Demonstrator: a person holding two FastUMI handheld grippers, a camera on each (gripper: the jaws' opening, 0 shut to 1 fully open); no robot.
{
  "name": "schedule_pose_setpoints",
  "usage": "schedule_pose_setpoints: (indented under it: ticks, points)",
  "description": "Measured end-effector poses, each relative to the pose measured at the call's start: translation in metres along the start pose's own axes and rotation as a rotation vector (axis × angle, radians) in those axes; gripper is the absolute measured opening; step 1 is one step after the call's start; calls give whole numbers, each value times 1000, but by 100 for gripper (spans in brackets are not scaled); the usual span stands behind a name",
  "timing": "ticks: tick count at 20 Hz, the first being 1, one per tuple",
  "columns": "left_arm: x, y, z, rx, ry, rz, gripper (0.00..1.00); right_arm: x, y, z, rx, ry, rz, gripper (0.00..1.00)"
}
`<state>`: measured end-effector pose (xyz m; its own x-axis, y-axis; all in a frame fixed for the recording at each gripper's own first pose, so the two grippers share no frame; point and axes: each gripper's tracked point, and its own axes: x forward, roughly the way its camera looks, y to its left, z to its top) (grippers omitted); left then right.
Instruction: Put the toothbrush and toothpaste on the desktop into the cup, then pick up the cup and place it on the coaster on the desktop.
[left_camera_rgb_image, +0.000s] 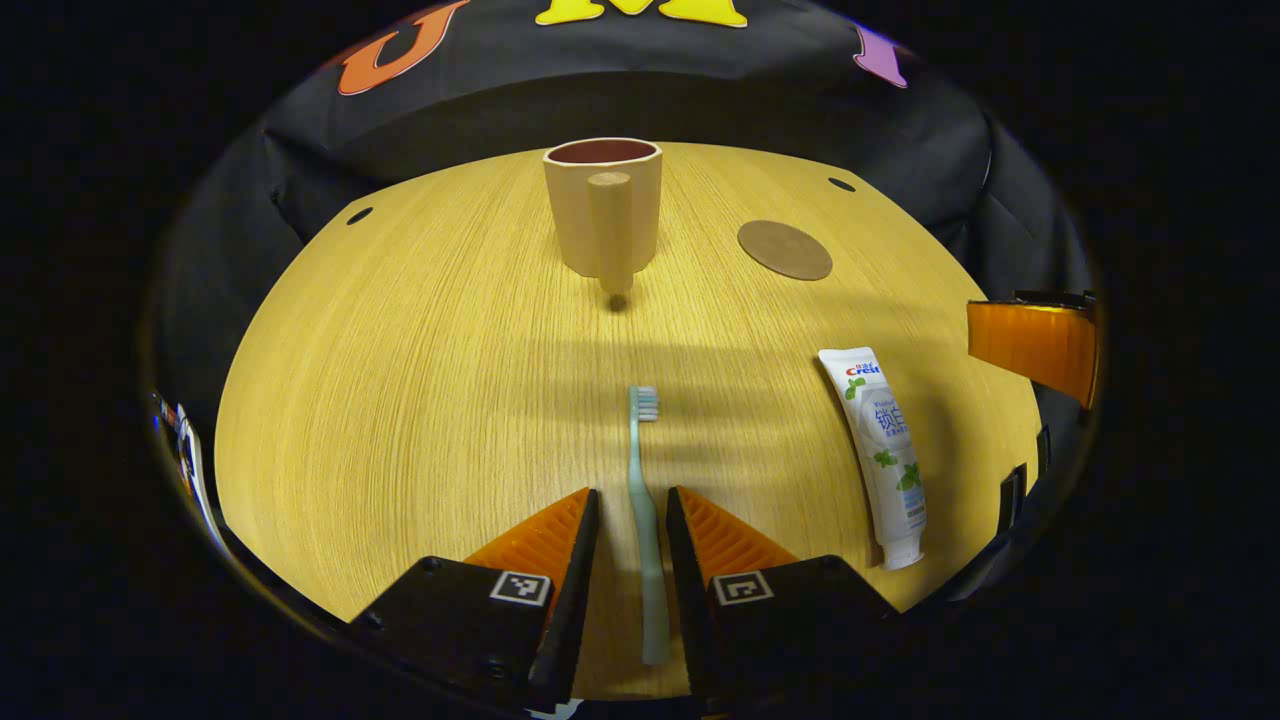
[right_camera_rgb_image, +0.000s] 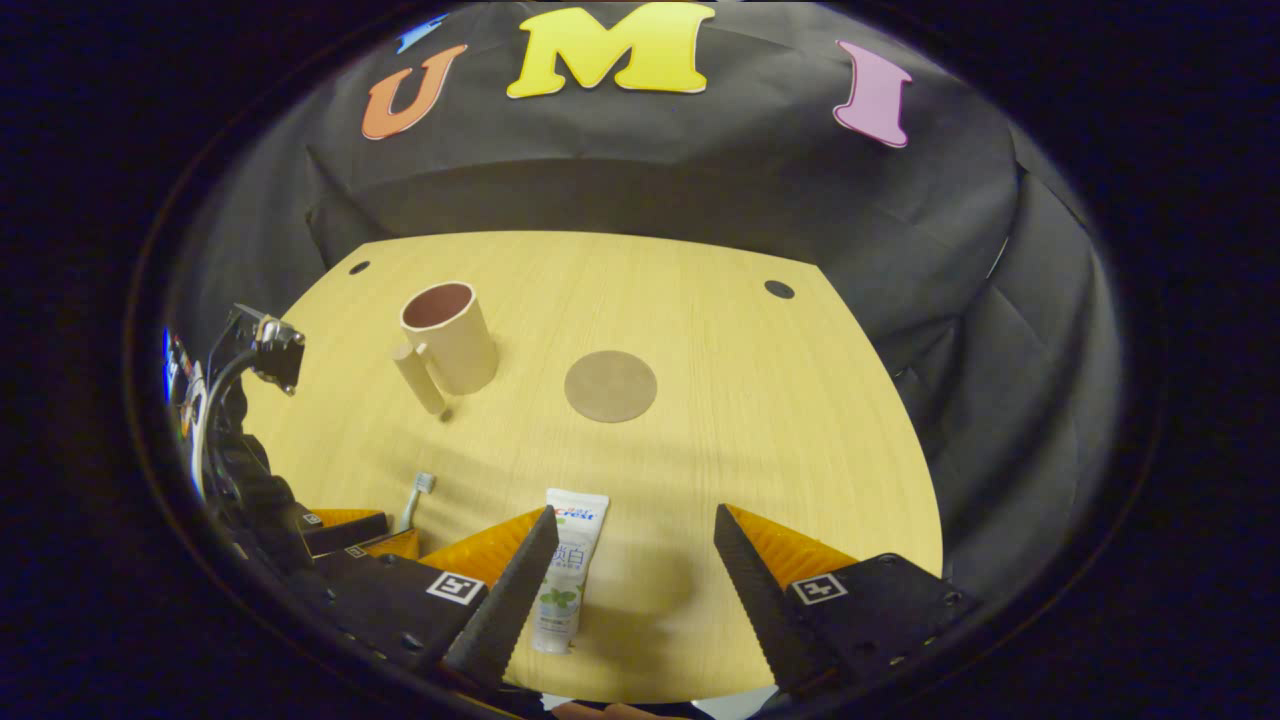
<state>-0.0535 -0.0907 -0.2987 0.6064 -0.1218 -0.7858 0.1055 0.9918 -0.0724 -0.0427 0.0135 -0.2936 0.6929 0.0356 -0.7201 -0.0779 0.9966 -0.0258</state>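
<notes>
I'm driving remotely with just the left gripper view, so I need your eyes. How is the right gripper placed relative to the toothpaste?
Observer: The right gripper is open, and the toothpaste lies between its fingers, close to one of them.
Operator: Is it gripping the tube?
Observer: No, a wide gap remains on the other side.
Operator: Anything in the cup?
Observer: In the right gripper view the cup looks empty, dark inside.
</notes>
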Motion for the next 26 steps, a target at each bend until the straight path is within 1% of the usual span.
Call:
schedule_pose_setpoints:
  ticks: [1,2,3,4,6,7,8,11,14,16,18,19,20,21,22,25,26]
  points:
    - [-3,0,8,0,6,9,36,3,1,-5,-2,15,3,95]
    - [0,-4,-9,6,13,21,31,4,3,-8,-4,30,9,95]
    - [3,5,-8,11,17,24,20,6,5,-13,-7,47,13,95]
    - [-5,-2,-1,15,22,21,16,8,8,-17,-12,66,19,95]
    - [-4,6,0,9,30,17,12,11,14,-27,-13,113,39,95]
    - [-6,14,-2,7,34,30,10,14,19,-33,-11,139,52,95]
    - [-9,21,-3,-4,34,50,10,16,22,-38,-8,164,62,95]
    - [-21,32,2,-52,3,51,10,21,31,-56,3,240,82,95]
    - [-44,42,27,-66,-90,67,10,29,42,-71,25,309,100,95]
    - [-62,49,50,-72,-160,73,10,33,45,-80,20,350,95,94]
    - [-86,58,76,-61,-240,89,10,36,50,-84,24,378,95,89]
    - [-98,61,91,-52,-283,98,10,39,52,-86,25,388,94,83]
    - [-111,67,104,-41,-324,114,10,39,52,-87,24,395,90,80]
    - [-123,71,117,-34,-364,125,10,41,52,-86,17,394,83,79]
    - [-134,74,126,-39,-395,130,9,42,51,-84,10,388,76,79]
    - [-161,77,151,-78,-460,133,10,42,54,-85,17,410,70,69]
    - [-169,80,159,-80,-479,140,10,42,52,-87,14,419,62,67]
